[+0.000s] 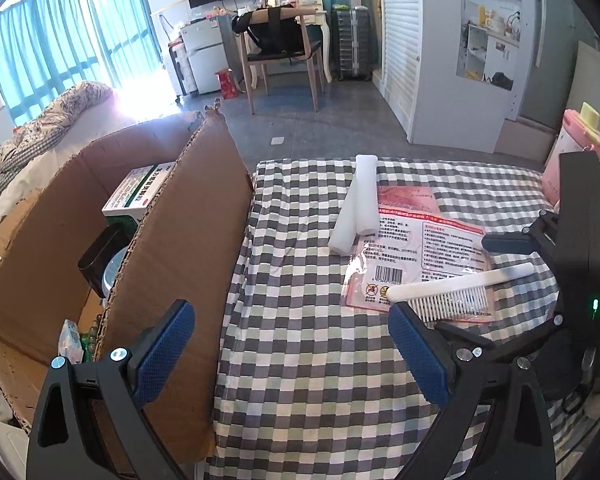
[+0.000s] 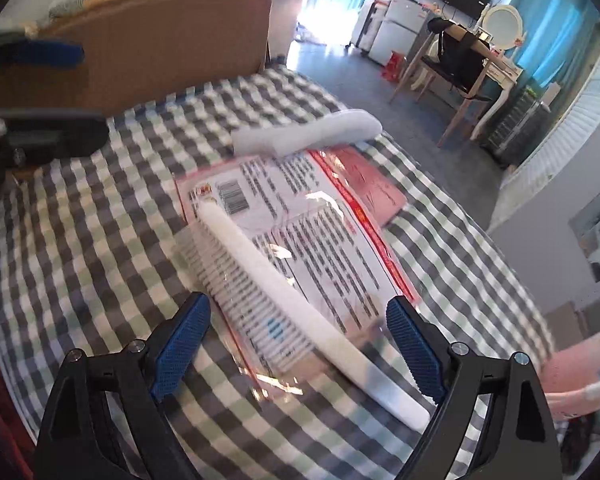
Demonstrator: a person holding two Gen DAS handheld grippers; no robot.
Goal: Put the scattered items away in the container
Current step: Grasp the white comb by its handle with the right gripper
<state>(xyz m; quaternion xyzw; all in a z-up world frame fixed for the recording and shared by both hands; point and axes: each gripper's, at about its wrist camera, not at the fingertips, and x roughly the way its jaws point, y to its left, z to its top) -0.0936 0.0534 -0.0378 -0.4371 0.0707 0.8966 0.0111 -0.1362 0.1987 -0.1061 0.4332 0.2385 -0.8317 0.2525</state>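
Observation:
A white comb (image 2: 300,304) lies on a pink plastic packet (image 2: 324,236) on the checked tablecloth (image 2: 80,240). My right gripper (image 2: 300,344) is open, its jaws either side of the comb, not touching it. It shows at the right of the left wrist view (image 1: 512,242), above the comb (image 1: 456,284) and packet (image 1: 416,240). A white foam roll (image 1: 356,208) lies beyond the packet, also in the right wrist view (image 2: 312,132). My left gripper (image 1: 292,344) is open and empty beside the cardboard box (image 1: 188,240). The box holds a medicine carton (image 1: 136,196) and small items.
A pink bottle with a yellow lid (image 1: 572,152) stands at the table's far right. A bed with a quilt (image 1: 40,128) lies left of the box. A chair with a black bag (image 1: 280,48) stands across the floor.

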